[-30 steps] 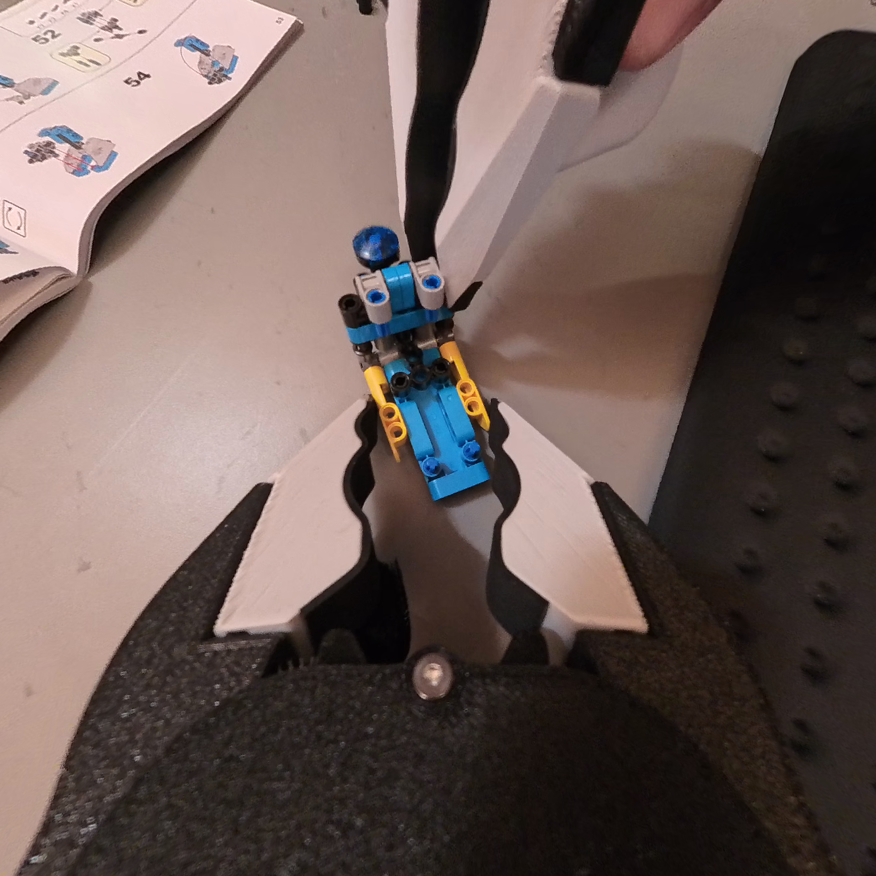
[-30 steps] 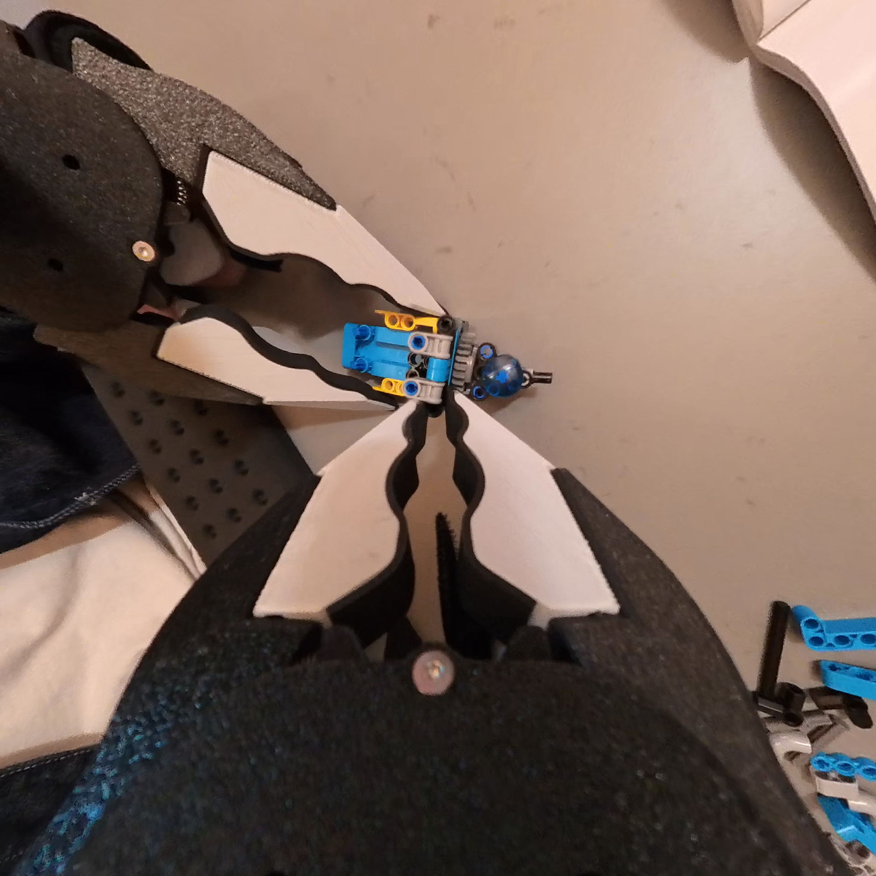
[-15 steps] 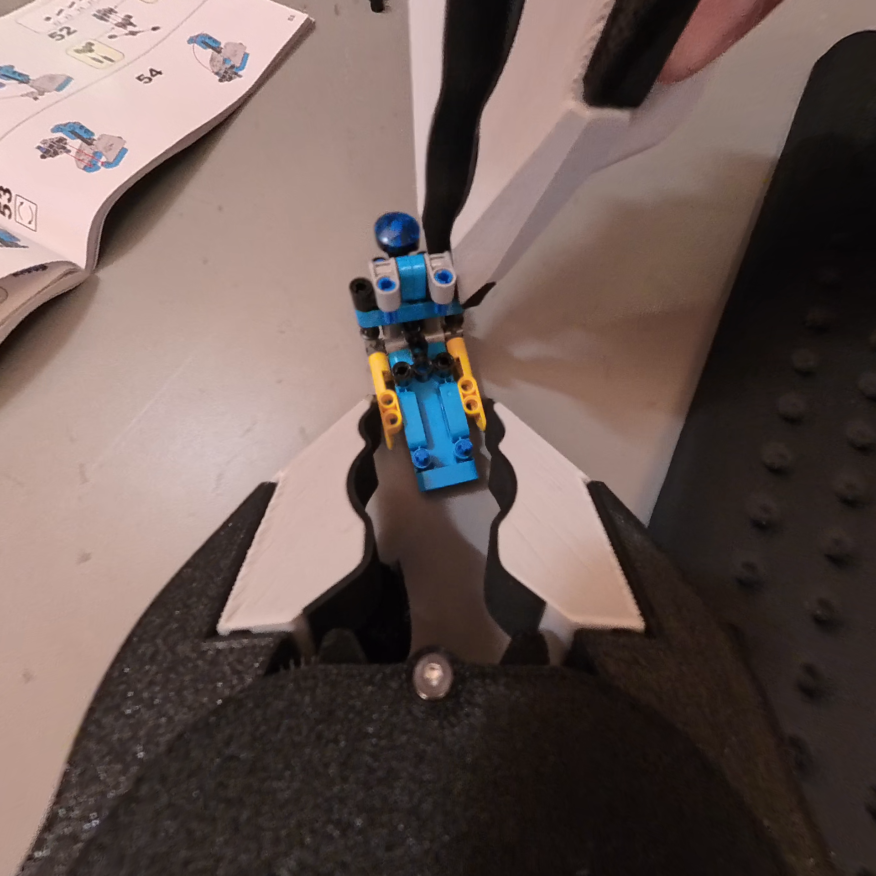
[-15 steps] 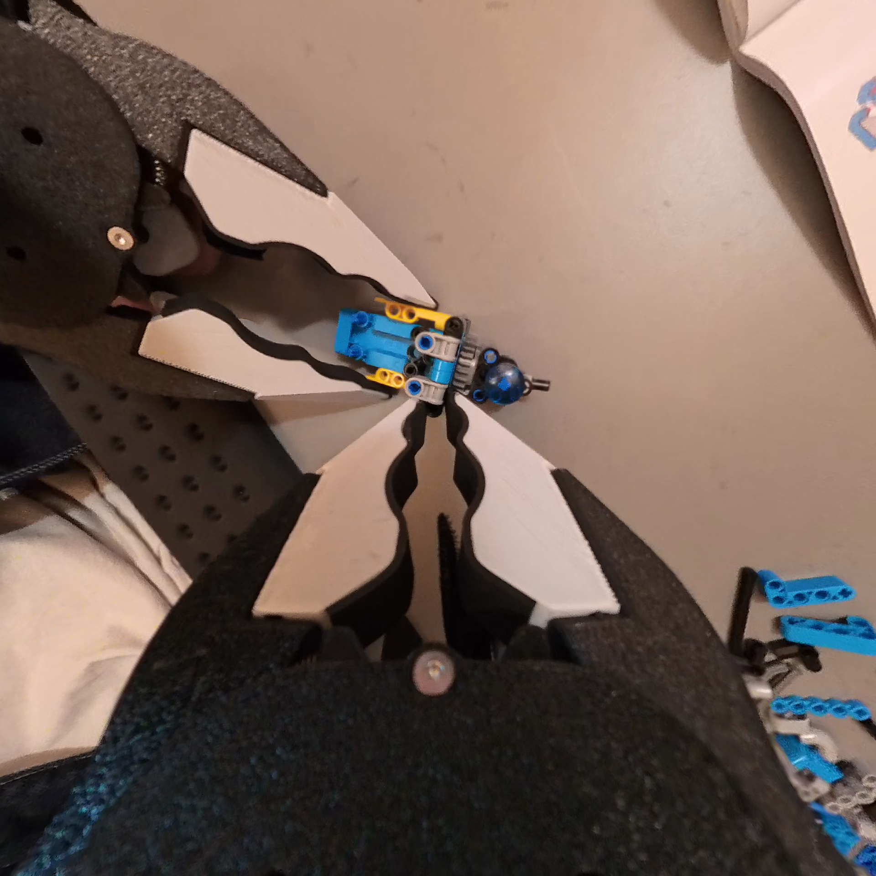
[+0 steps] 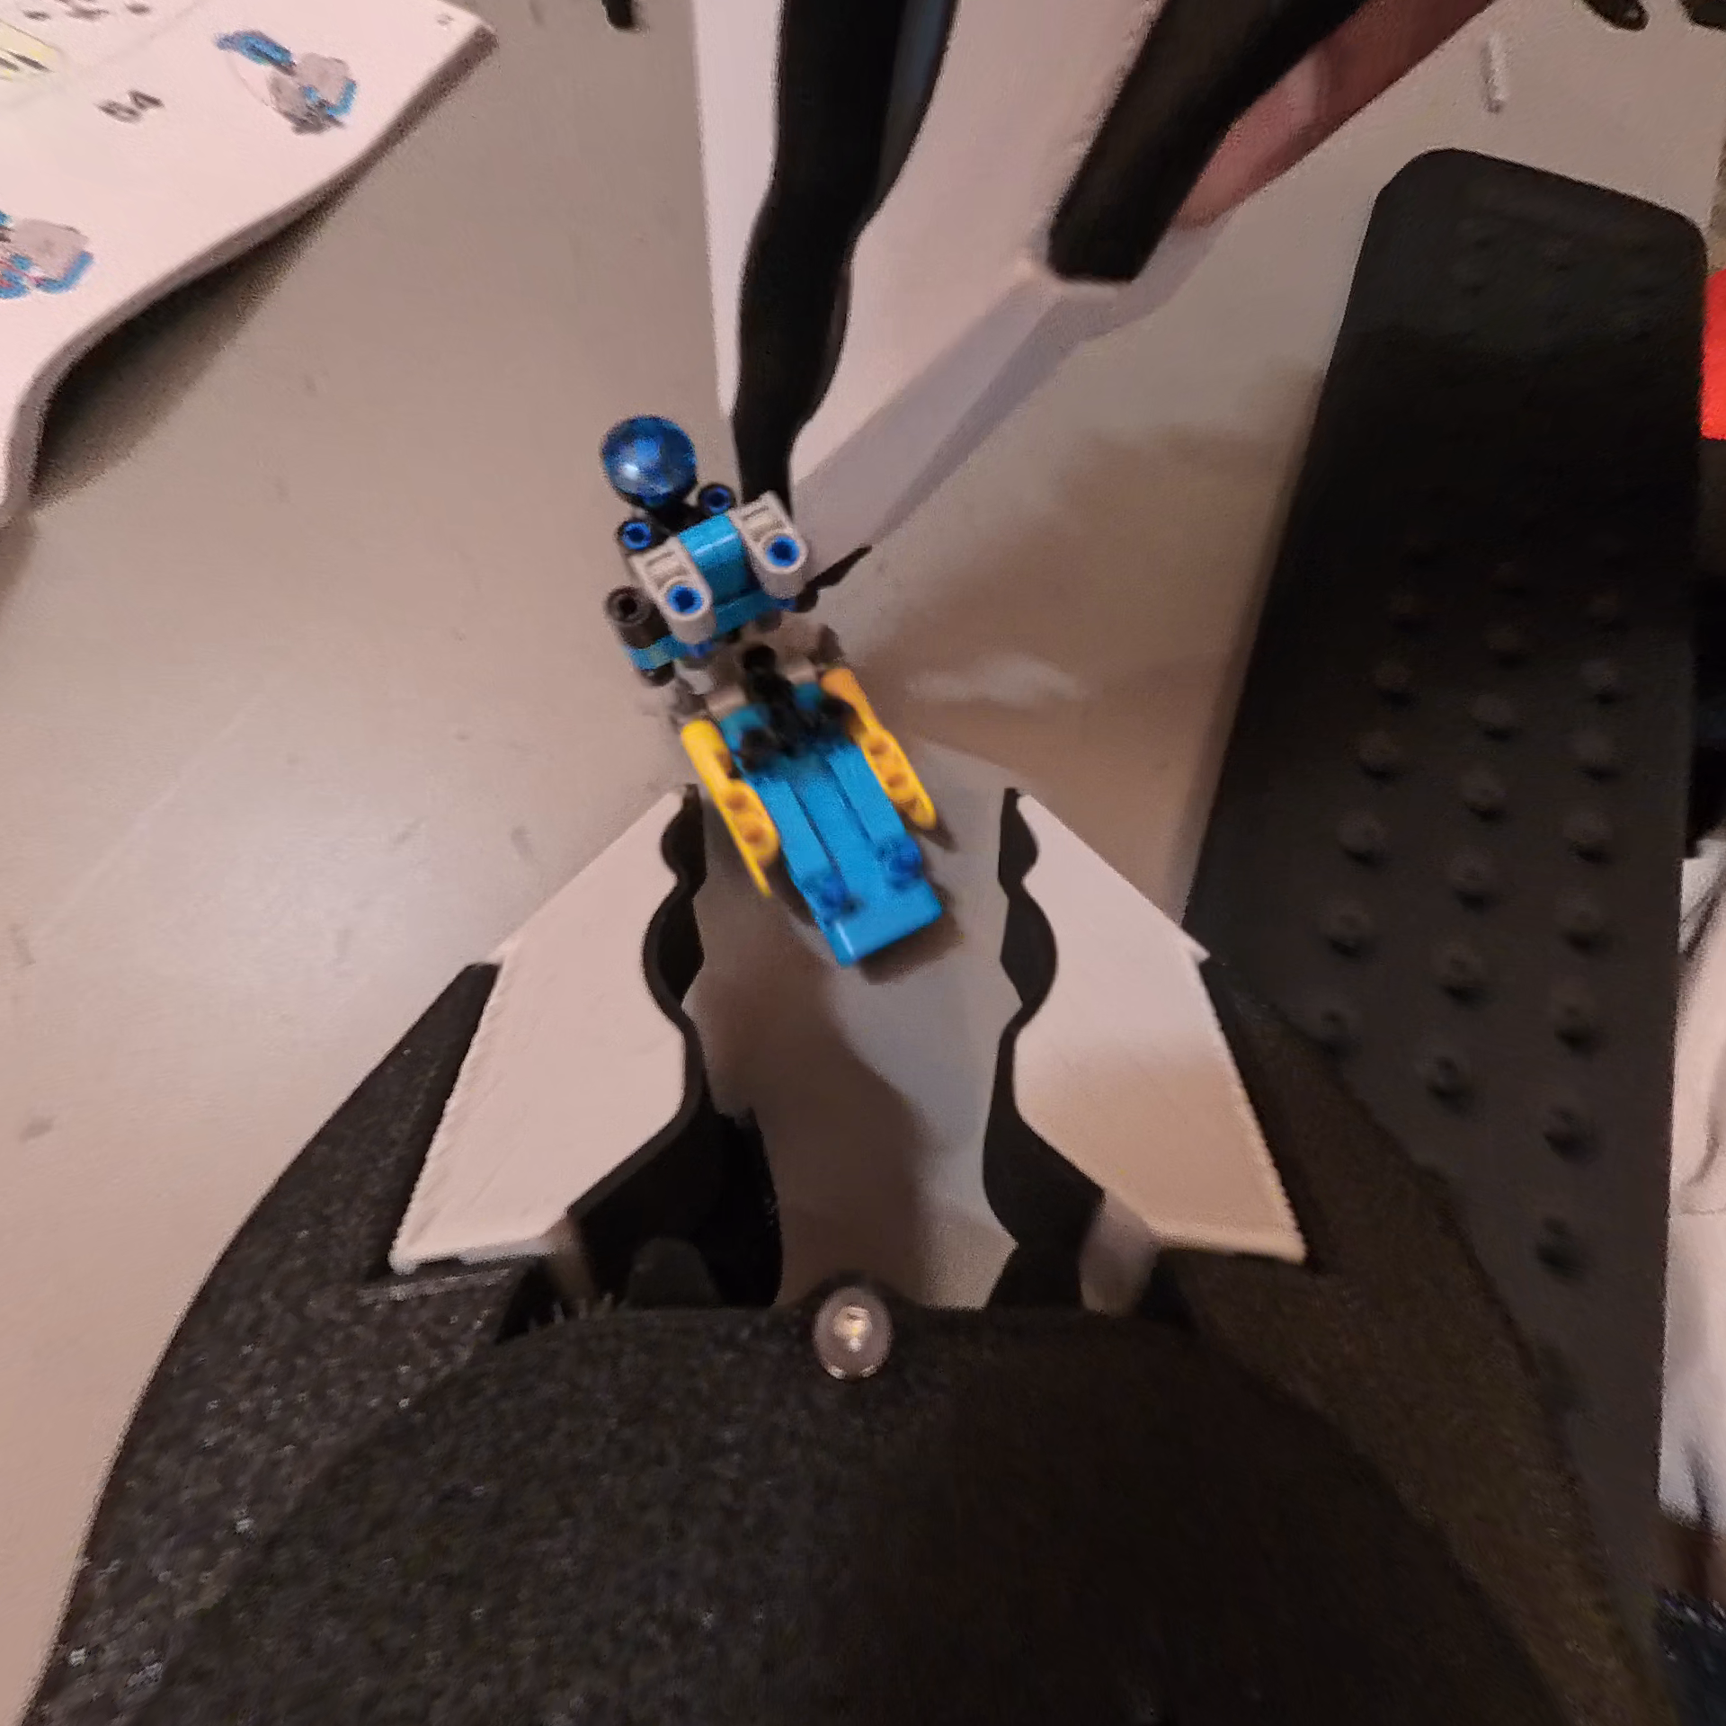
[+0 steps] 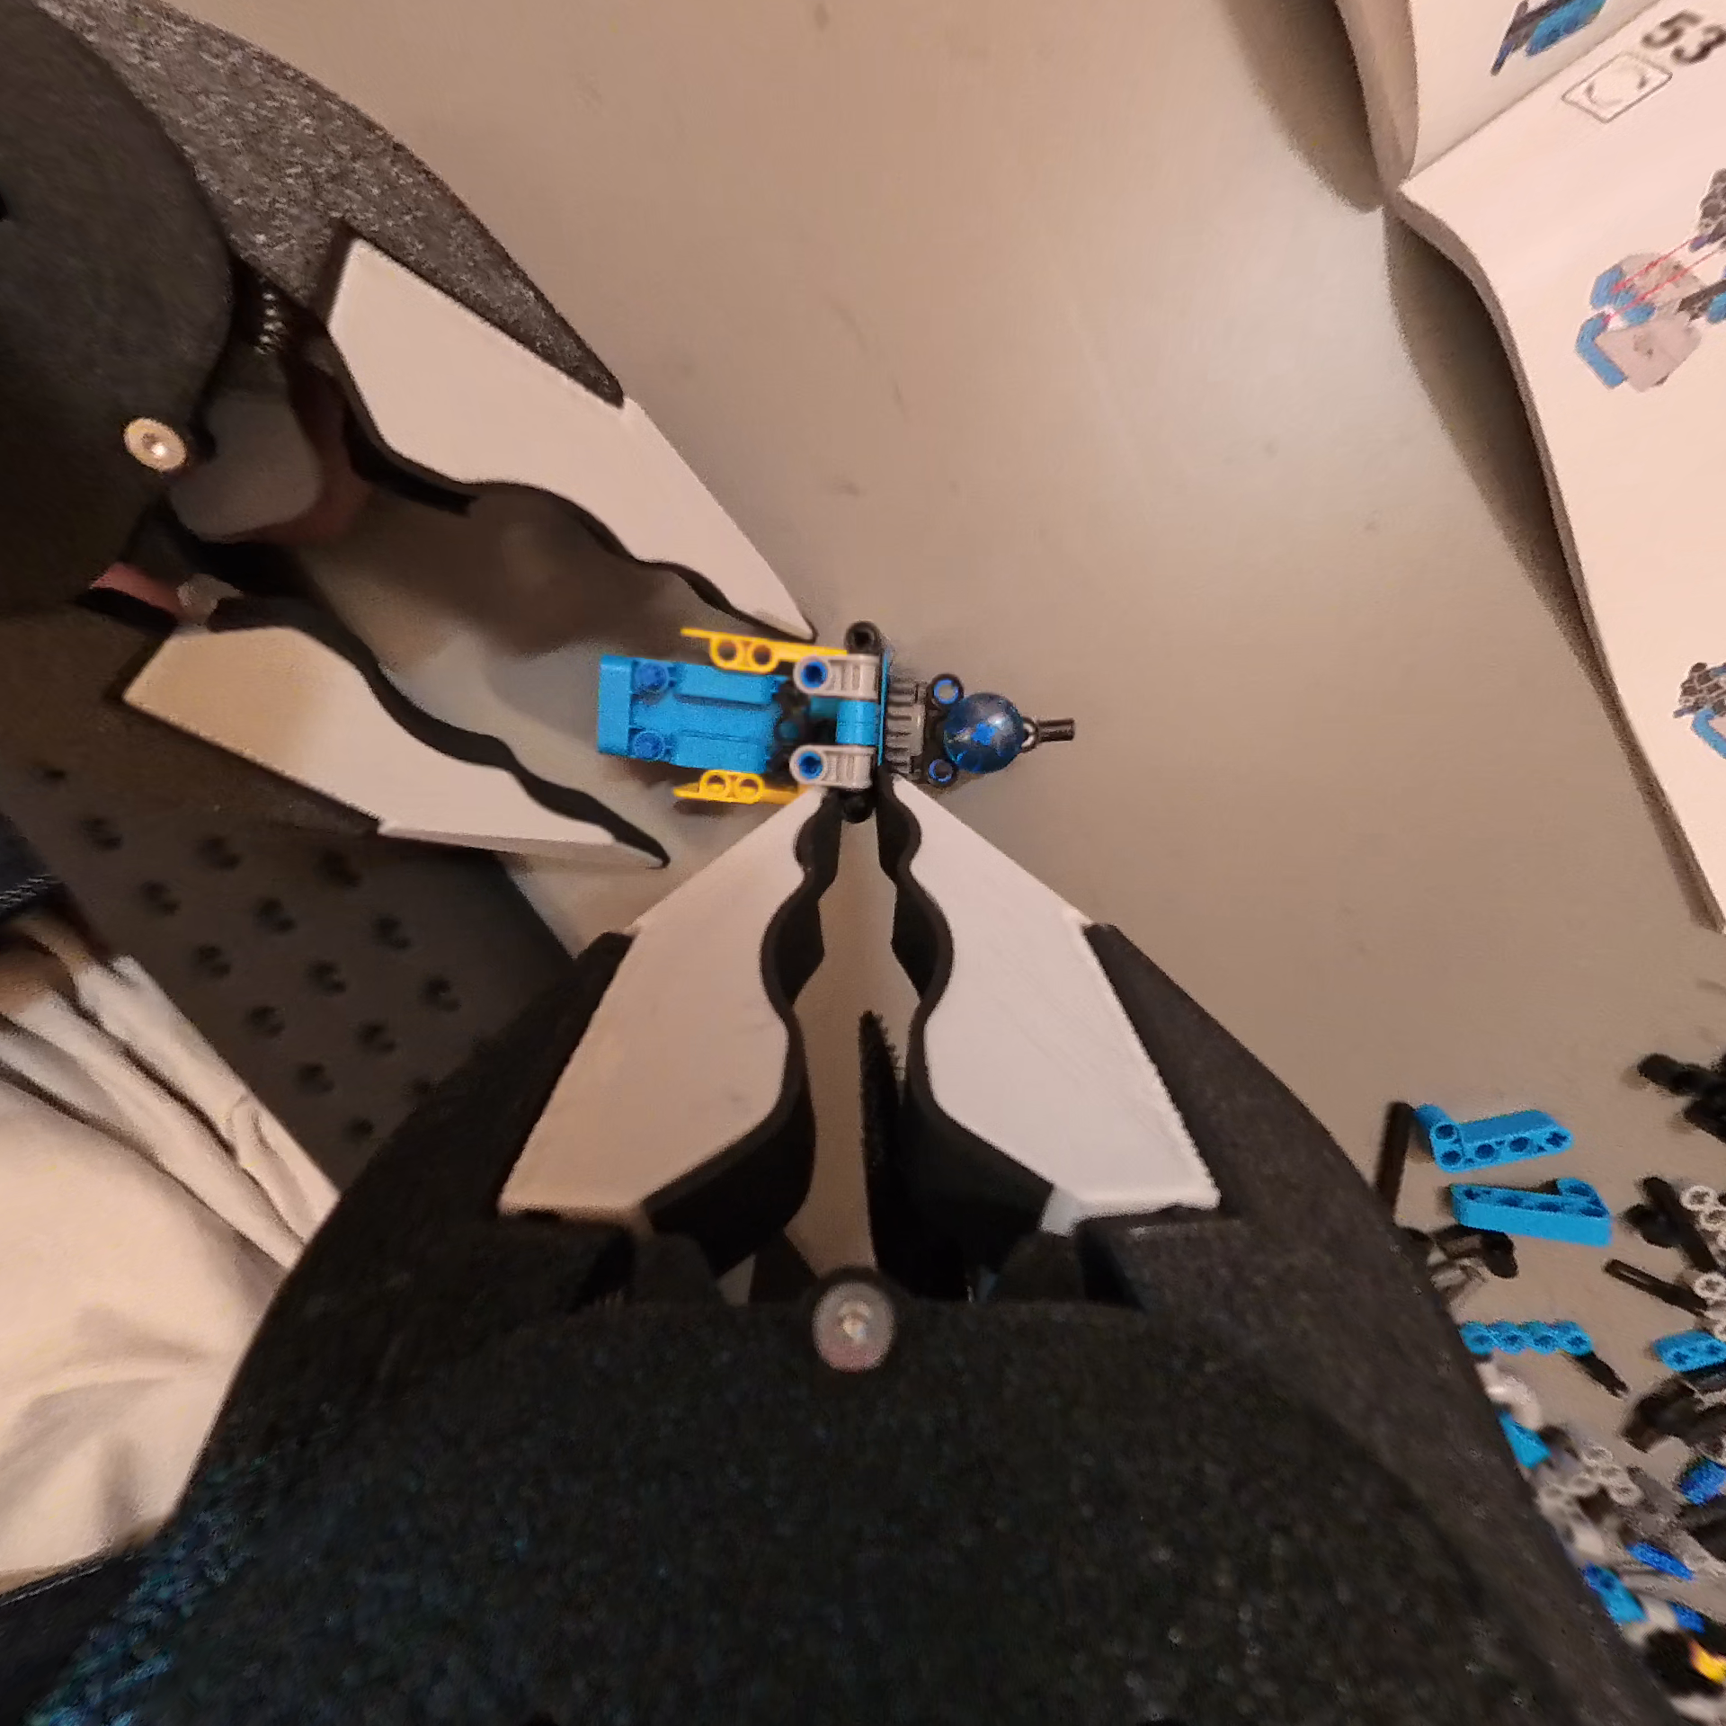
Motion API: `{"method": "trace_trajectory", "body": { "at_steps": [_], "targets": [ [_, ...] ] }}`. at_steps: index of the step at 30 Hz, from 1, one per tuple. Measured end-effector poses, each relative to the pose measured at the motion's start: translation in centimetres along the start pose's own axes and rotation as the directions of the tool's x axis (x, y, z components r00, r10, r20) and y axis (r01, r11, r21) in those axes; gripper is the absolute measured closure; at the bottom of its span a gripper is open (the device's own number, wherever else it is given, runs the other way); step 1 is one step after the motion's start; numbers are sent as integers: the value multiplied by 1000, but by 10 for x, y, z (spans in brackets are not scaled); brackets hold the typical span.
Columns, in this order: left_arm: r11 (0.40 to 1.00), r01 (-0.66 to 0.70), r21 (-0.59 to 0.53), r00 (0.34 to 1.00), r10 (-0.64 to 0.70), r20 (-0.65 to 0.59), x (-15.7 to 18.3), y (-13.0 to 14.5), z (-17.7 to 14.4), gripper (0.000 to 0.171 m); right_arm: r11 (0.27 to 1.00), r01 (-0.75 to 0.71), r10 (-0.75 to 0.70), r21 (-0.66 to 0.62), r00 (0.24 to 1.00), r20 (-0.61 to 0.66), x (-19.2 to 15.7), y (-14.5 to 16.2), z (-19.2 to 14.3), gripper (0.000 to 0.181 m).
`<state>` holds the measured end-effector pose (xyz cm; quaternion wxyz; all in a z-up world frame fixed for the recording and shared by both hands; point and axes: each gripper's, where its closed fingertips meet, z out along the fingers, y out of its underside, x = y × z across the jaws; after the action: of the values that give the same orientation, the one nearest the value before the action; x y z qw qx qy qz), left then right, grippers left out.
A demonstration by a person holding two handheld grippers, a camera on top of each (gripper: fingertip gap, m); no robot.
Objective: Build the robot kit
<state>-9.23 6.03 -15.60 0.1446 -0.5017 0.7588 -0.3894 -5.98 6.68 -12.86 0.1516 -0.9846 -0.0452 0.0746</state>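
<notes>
A: Item one, the brick model. Where is it found relative to the jaws?

B: It is seen lying on the grey table, blue base toward the left gripper, dark blue dome at the far end. The left gripper's jaws are spread wide; the model's blue tail and yellow side beams are set between the two fingertips. In the left wrist view a gap is seen on both sides; in the right wrist view one white tip appears very close to the yellow beam, and contact cannot be told.

A: And the right gripper?

B: Its jaws are drawn nearly together, a narrow slit left between the black pads. The tips are pinched on a small black pin at the side of the model, just by the grey connector. It is approached from the side, at roughly a right angle to the left gripper.

A: Surroundings?

B: An open instruction booklet is recorded beyond the model, well apart from it. A black studded mat is laid along the left gripper's right flank. Nothing is seen between either gripper and the model.

A: Containers?

B: Loose parts, blue beams, black pins and grey pieces, are listed as a heap directly on the table, to the right of the right gripper.
</notes>
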Motion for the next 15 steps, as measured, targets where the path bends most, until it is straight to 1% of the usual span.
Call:
{"method": "trace_trajectory", "body": {
  "at_steps": [1, 3, 5, 7, 8, 9, 10, 12, 15],
  "targets": [
    [1000, 3, 19, 1000, -3, -1, -2, -2, -5, 106, 1000, -7, 7, 5, 1000, 4, 0, 0, -2, 174],
    [998, 5, 57, 999, -3, -36, 1, -5, -18, 106, 1000, -8, 8, 6, 1000, 4, 2, 3, -2, 174],
    [995, 1, 96, 999, 3, -42, -4, -10, -33, 106, 1000, -2, 1, 12, 999, 36, -2, 7, 0, 174],
    [991, -13, 133, 997, 22, -67, -10, -16, -43, 113, 999, -14, 11, 38, 997, 73, -7, 7, -1, 174],
    [990, -27, 142, 994, 41, -98, -11, -18, -45, 119, 998, -23, 17, 58, 995, 97, -10, 5, -2, 174],
    [989, -49, 142, 989, 67, -129, -13, -20, -45, 124, 997, -32, 24, 76, 994, 107, -12, 3, -3, 174],
    [988, -76, 133, 982, 97, -159, -16, -20, -43, 125, 997, -30, 21, 77, 993, 116, -15, 3, -5, 174],
    [988, -129, 81, 970, 143, -198, -25, -20, -35, 129, 998, -8, 2, 64, 994, 108, -18, 3, -5, 174],
    [975, -211, 73, 940, 223, -257, -31, -26, -27, 145, 998, 9, -13, 54, 997, 72, -15, 3, -5, 174]
  ]
}}
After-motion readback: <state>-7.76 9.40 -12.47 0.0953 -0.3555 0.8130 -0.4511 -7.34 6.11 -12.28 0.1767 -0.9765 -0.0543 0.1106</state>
